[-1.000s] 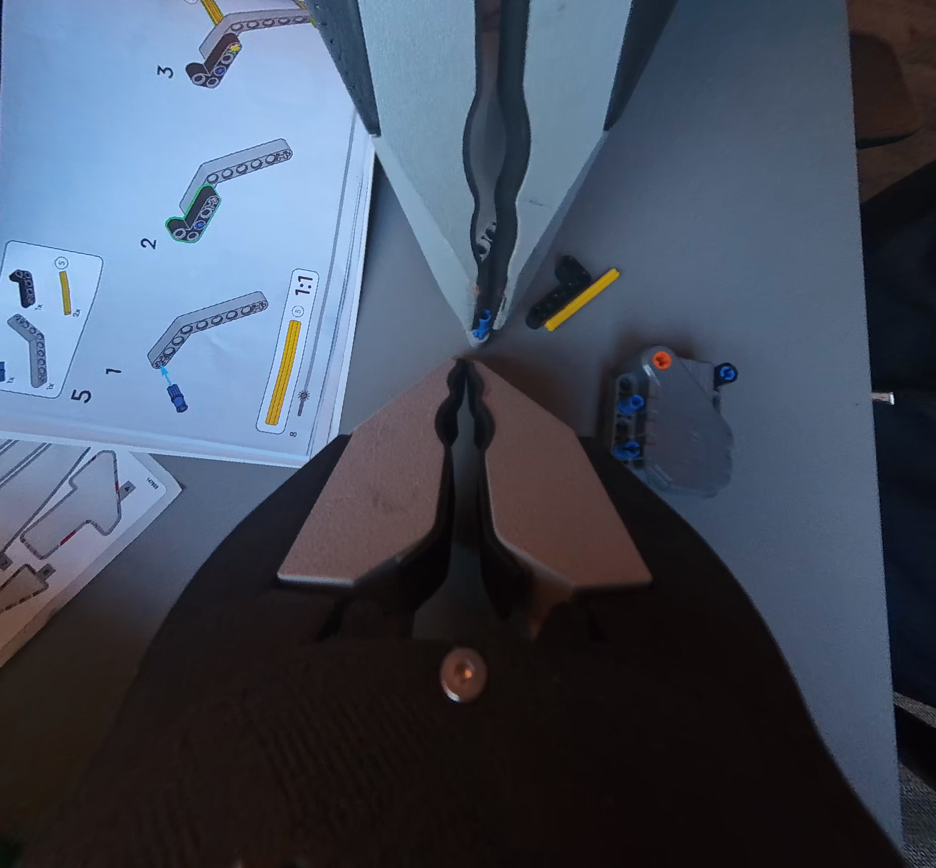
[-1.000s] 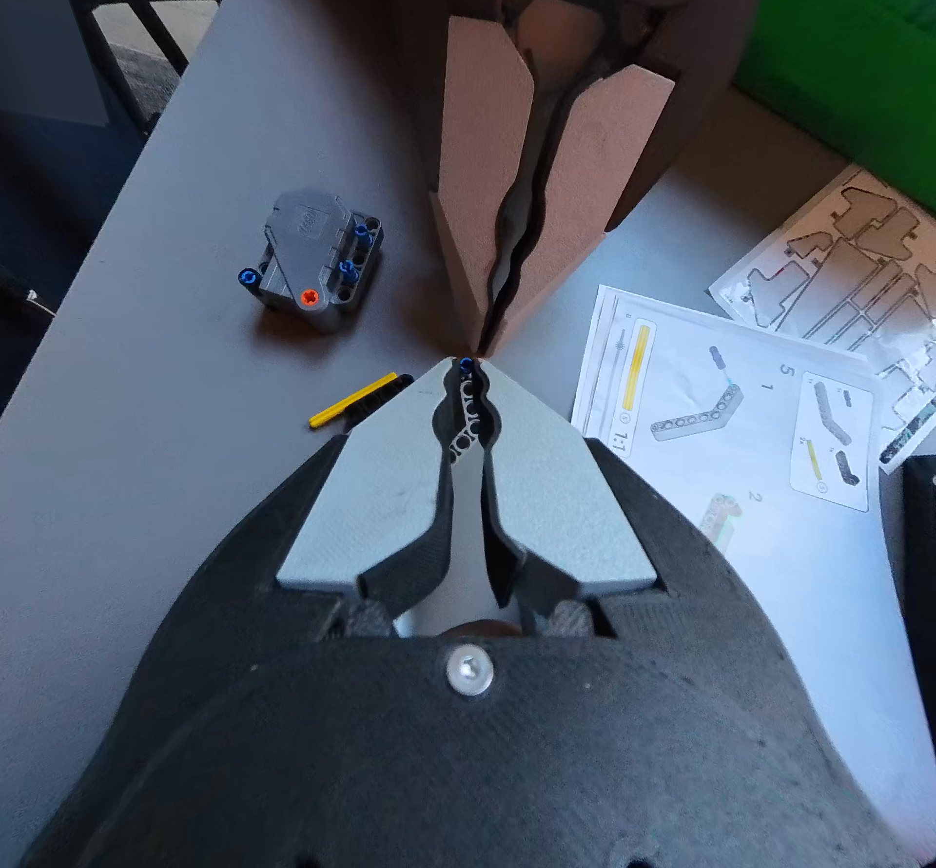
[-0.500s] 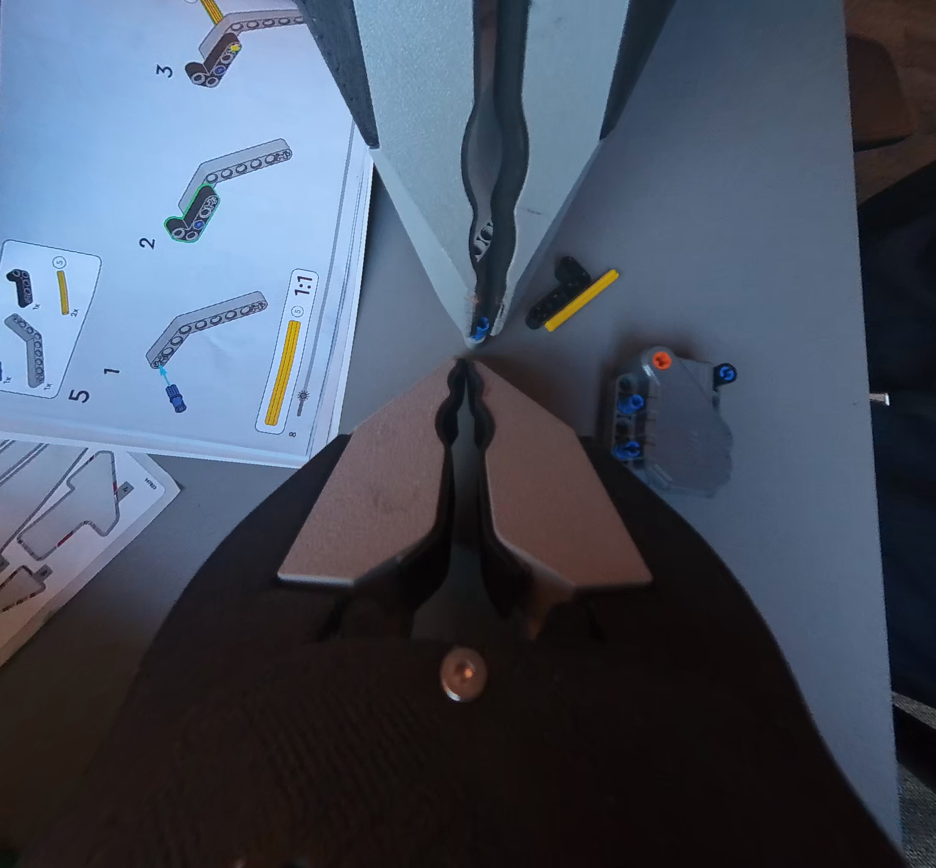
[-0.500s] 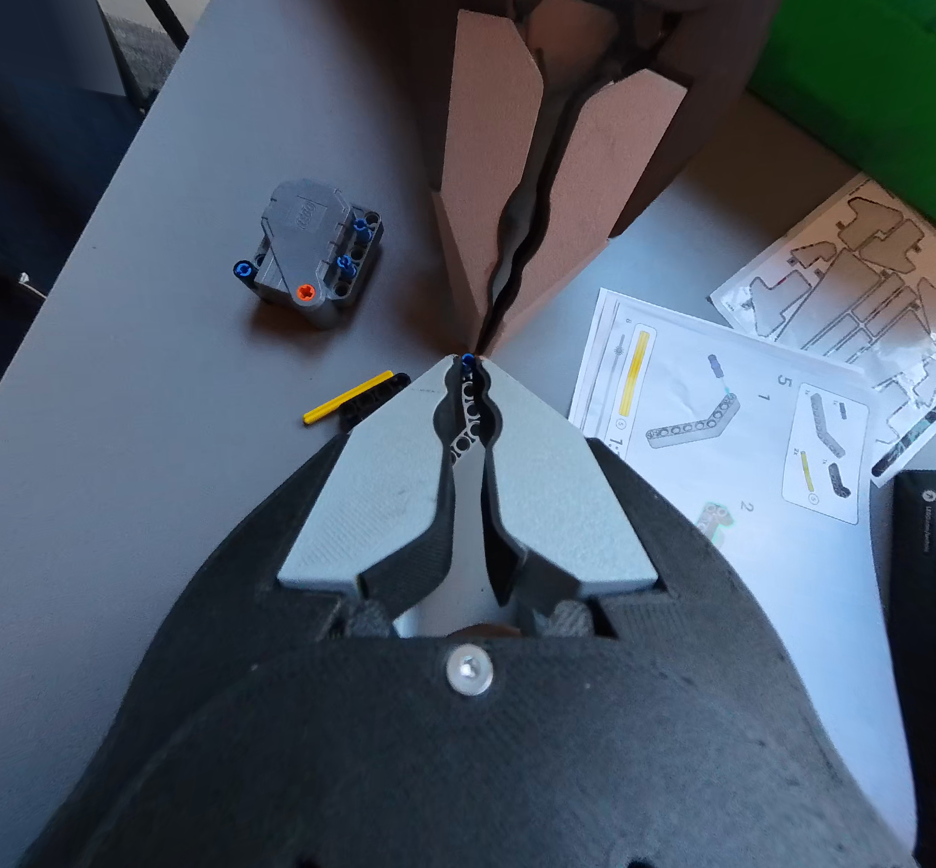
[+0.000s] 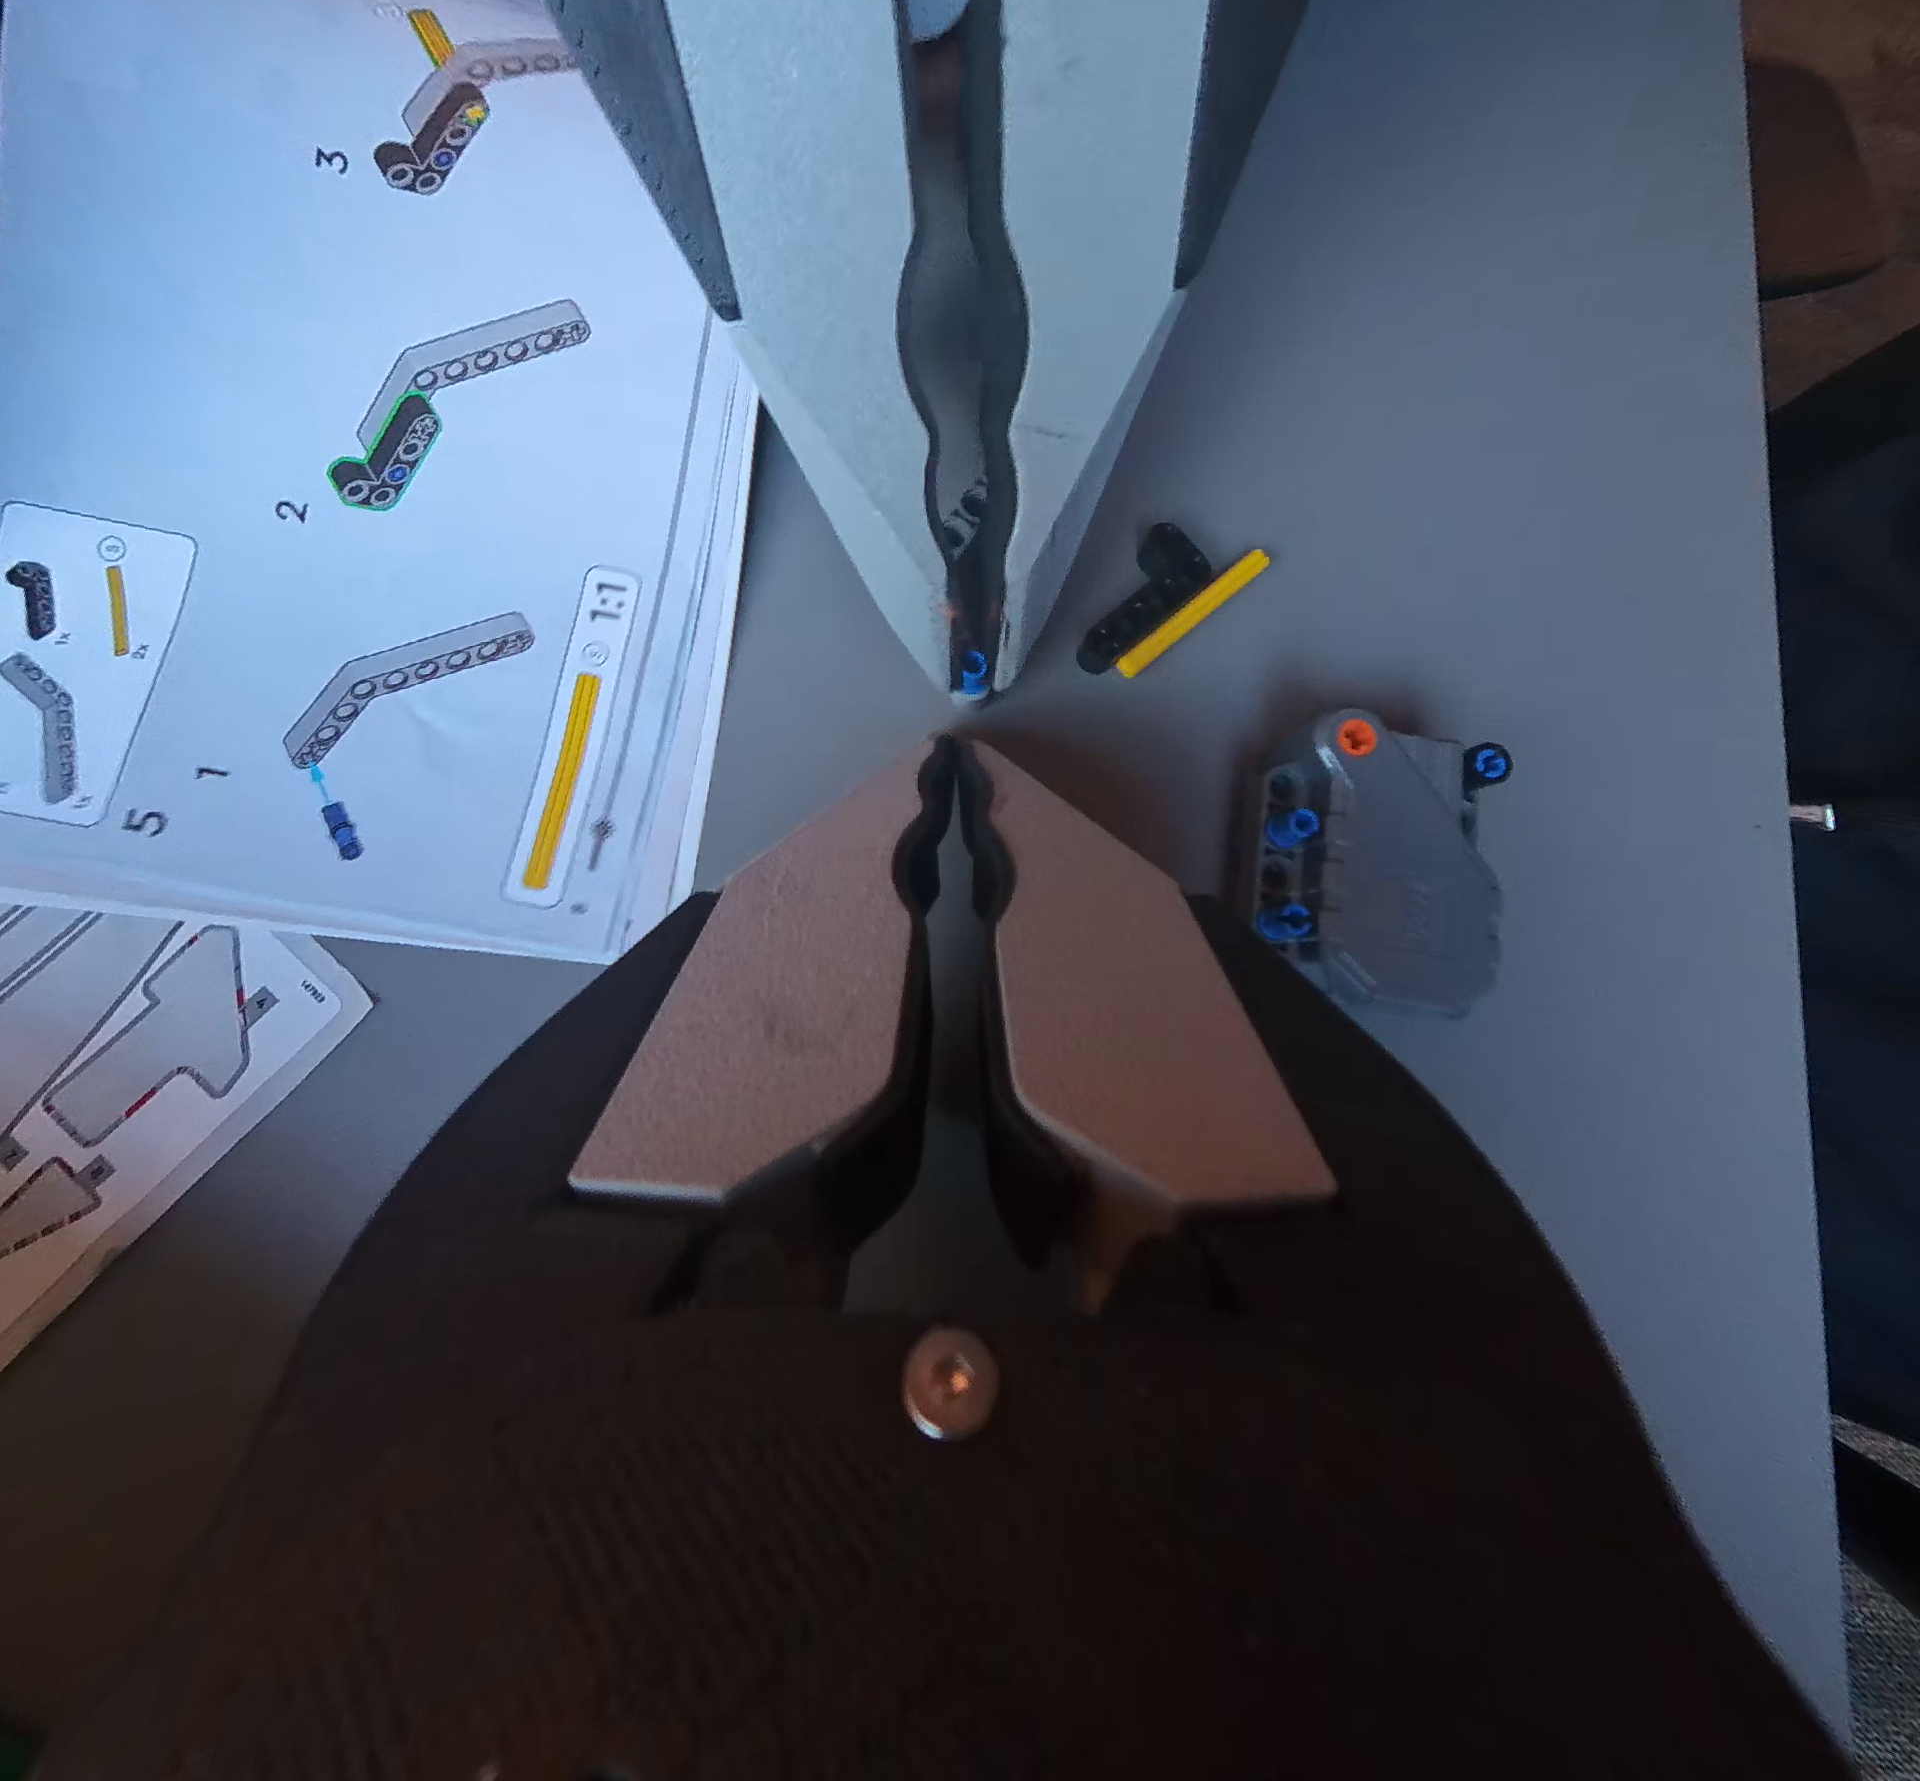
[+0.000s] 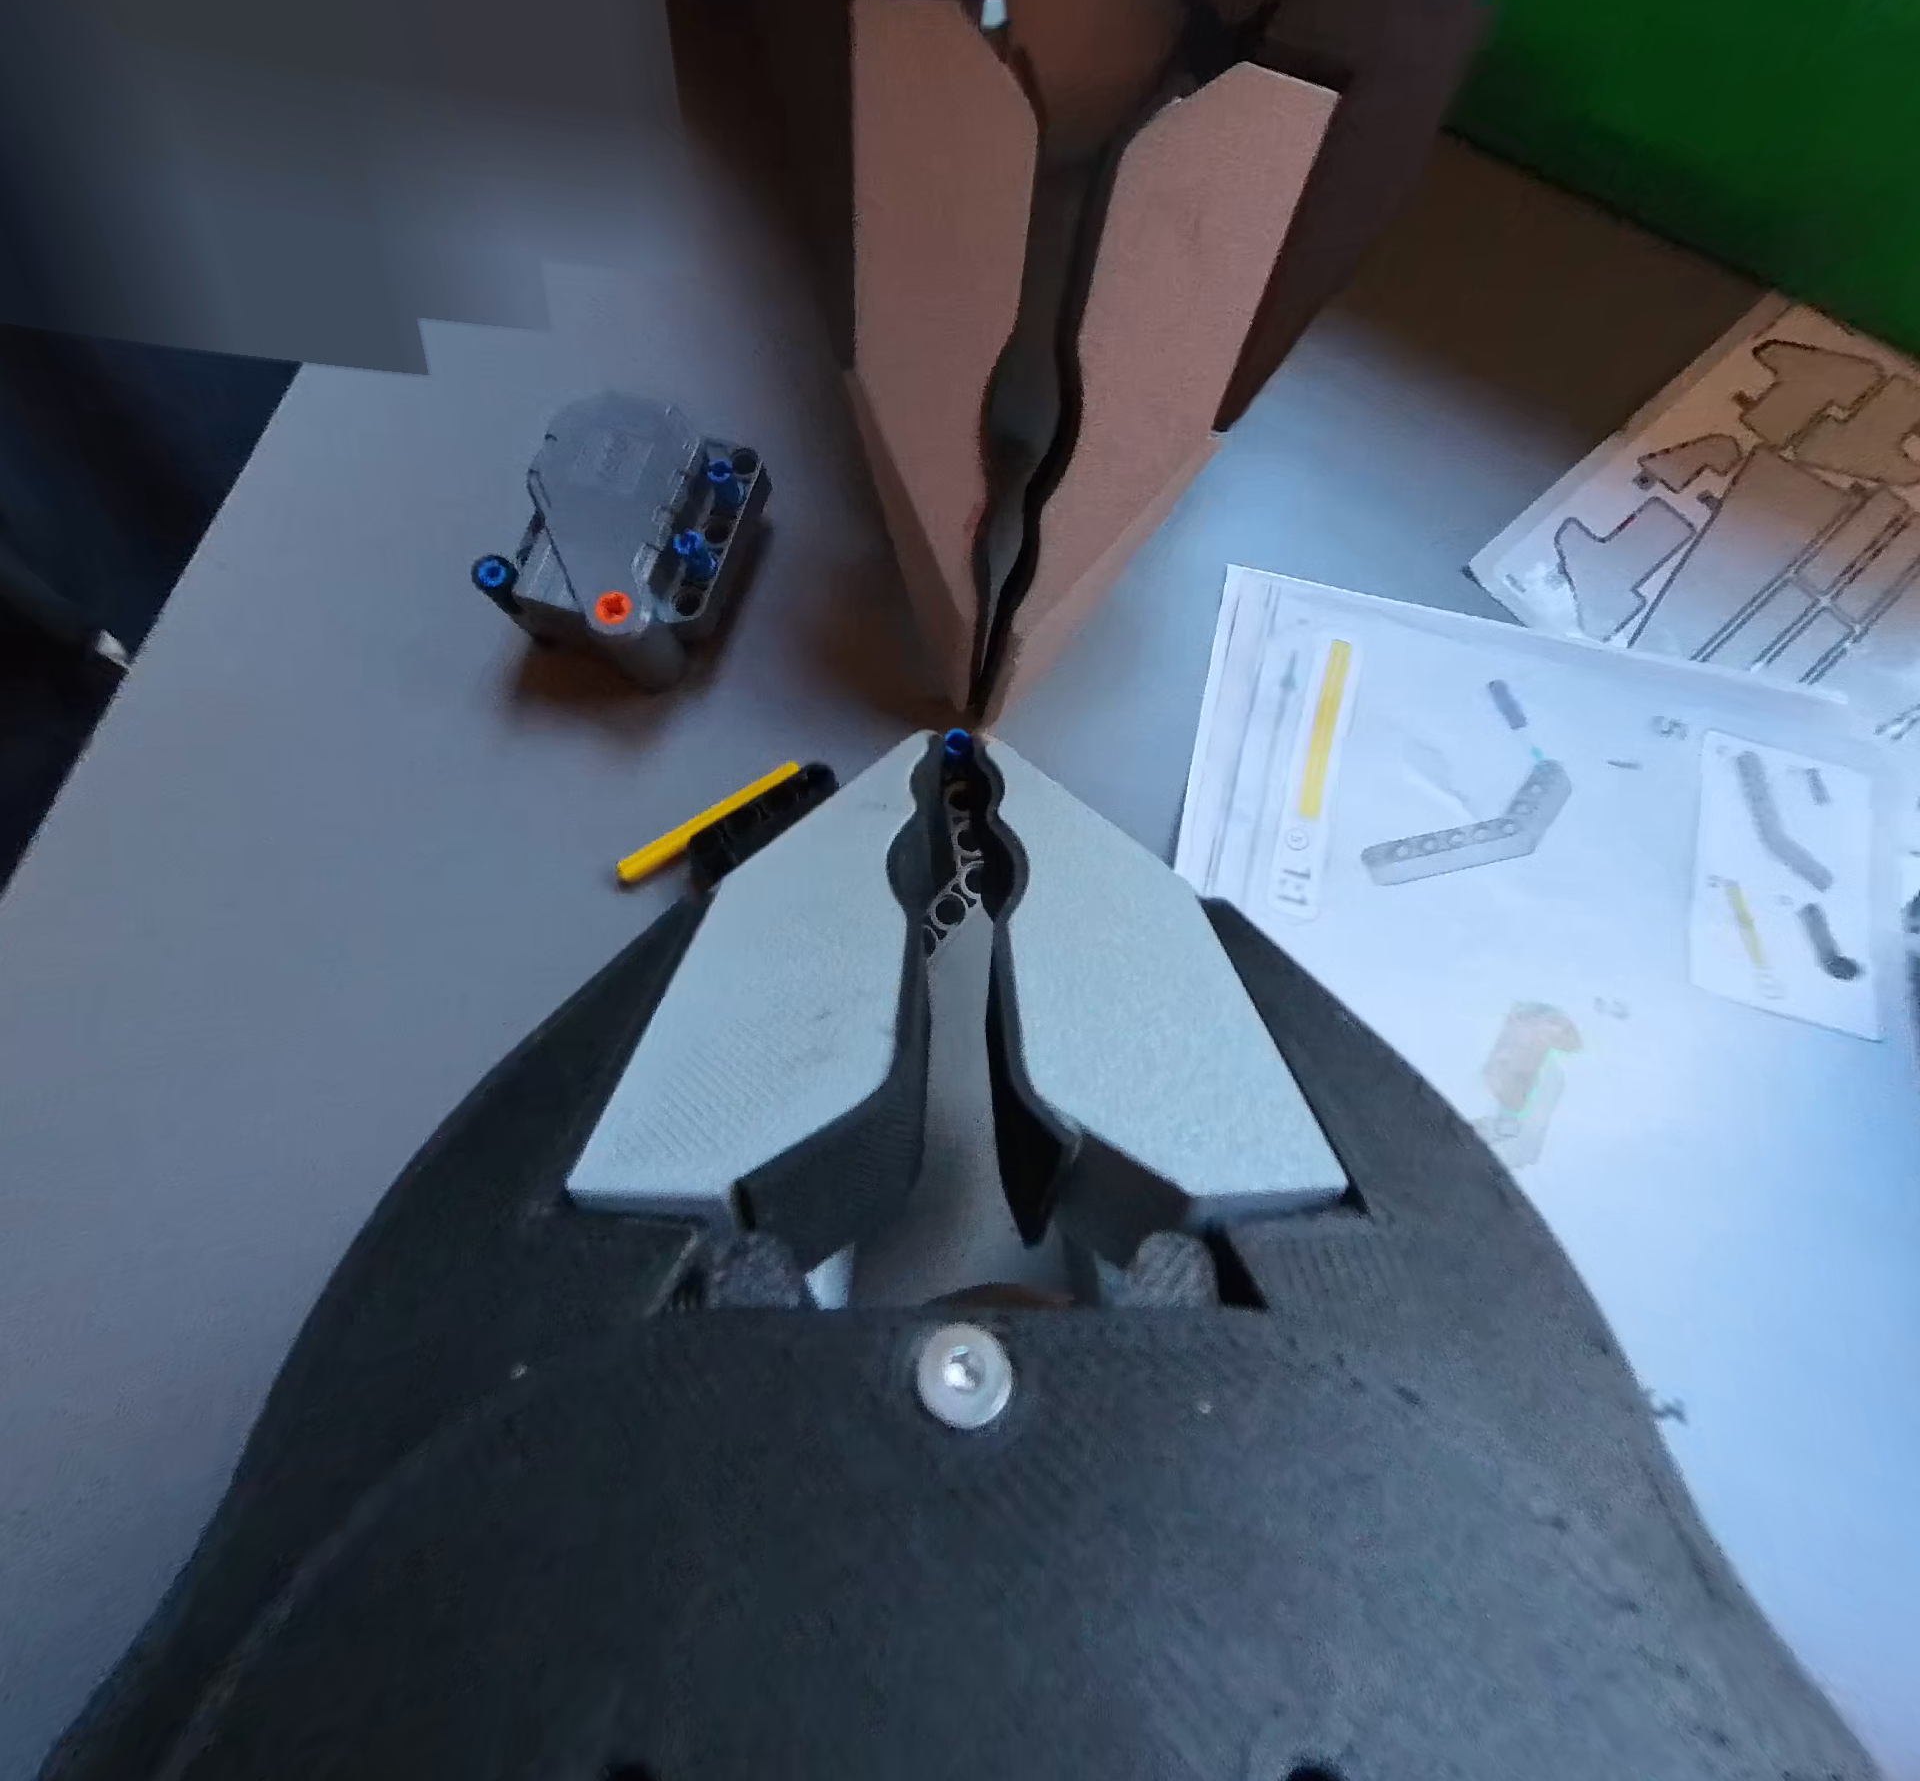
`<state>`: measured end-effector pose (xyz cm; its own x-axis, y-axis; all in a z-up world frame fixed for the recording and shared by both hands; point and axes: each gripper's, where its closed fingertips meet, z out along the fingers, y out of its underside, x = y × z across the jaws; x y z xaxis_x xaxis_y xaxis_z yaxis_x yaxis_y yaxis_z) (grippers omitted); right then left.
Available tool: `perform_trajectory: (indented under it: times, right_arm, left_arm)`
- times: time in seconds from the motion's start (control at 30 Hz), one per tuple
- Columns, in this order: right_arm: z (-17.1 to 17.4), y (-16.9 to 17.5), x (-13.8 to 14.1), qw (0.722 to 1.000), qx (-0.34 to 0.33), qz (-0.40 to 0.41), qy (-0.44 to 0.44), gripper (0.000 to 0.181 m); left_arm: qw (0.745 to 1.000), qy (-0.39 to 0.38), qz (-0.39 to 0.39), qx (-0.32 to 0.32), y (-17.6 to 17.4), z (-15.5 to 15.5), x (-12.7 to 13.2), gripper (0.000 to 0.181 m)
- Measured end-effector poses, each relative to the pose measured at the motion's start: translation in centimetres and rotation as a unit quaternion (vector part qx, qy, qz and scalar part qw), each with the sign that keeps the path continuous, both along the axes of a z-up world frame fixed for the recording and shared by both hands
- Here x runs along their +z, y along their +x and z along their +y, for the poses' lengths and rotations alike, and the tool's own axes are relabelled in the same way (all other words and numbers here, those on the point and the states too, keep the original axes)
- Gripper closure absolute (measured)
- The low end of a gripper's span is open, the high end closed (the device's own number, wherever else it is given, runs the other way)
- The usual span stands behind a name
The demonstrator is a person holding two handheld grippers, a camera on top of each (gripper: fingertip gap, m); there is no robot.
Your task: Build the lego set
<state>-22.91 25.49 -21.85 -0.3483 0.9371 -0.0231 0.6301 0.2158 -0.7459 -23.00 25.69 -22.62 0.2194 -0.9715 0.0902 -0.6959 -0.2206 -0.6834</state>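
Observation:
My right gripper (image 6: 956, 752), with grey fingers, is shut on a light grey bent beam (image 6: 961, 884). A blue pin (image 6: 957, 742) sticks out of the beam's end at the fingertips. It also shows in the left wrist view (image 5: 972, 663). My left gripper (image 5: 948, 752), with brown fingers, is shut with nothing visible between its tips. It faces the right gripper (image 5: 975, 689) tip to tip, just short of the blue pin. A black L-shaped beam (image 5: 1143, 604) and a yellow axle (image 5: 1195, 611) lie side by side on the grey table (image 5: 1507, 277).
A grey block with blue pins and an orange hub (image 5: 1382, 884) sits near the table's edge. An open instruction booklet (image 5: 312, 381) and a sticker sheet (image 5: 125, 1056) lie on the other side. A green box (image 6: 1714, 17) stands beyond the papers.
The two grippers stay tip to tip and both stay shut. In the right wrist view the left gripper now appears nearer and more upright. The loose parts have not moved.

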Motion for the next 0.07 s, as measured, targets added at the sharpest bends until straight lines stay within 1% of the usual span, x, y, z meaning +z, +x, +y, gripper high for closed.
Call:
perform_trajectory:
  times: [0.03, 0.07]
  right_arm:
    - [-0.09, -0.06, 0.02, 1.000, -0.004, 0.001, -0.015, 0.181]
    - [-0.17, -0.05, 0.00, 1.000, -0.005, -0.002, -0.023, 0.181]
  left_arm:
    - [1.000, -0.001, 0.001, 0.000, -0.04, -0.01, -0.01, 0.181]
    - [1.000, 0.000, 0.002, 0.000, -0.08, -0.02, -0.01, 0.181]
